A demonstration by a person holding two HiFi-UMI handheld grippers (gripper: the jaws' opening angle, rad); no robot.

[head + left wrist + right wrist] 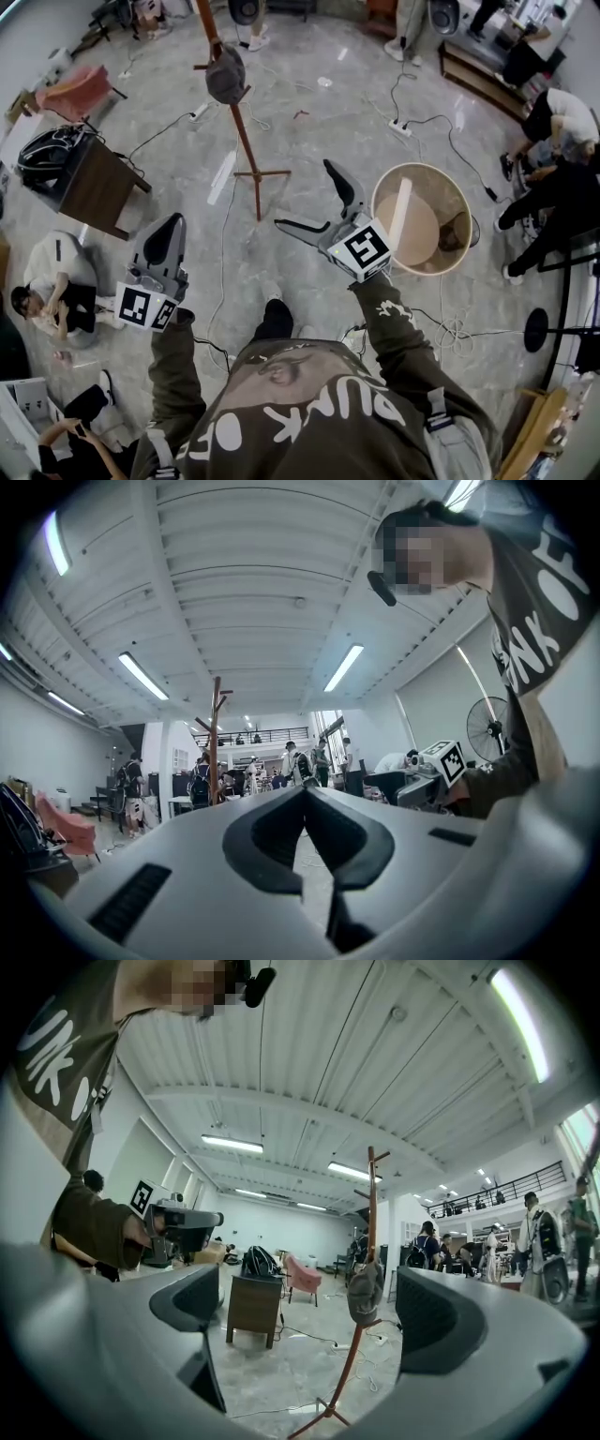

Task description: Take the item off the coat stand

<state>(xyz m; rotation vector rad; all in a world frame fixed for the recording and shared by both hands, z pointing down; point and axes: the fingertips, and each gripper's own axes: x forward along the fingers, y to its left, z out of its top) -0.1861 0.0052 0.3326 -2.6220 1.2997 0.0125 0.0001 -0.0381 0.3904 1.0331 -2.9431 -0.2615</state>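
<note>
A dark grey cap (225, 75) hangs on a peg of the slanting brown wooden coat stand (246, 141) at the top middle of the head view. My right gripper (305, 195) is open wide below and to the right of the stand's feet, well short of it, with nothing between its fingers. In the right gripper view the cap (366, 1293) and the coat stand (360, 1354) show between the spread jaws of the right gripper (309, 1314), some way off. My left gripper (173, 220) is shut and empty, low at the left; its own view shows the left gripper (305, 794) with jaws together.
A round beige tub (456, 197) stands right of my right gripper. At the left are a dark wooden side table (98, 187) with a black bag (49, 155) and a pink chair (80, 89). Cables and a power strip (401, 127) cross the floor. People sit at both sides.
</note>
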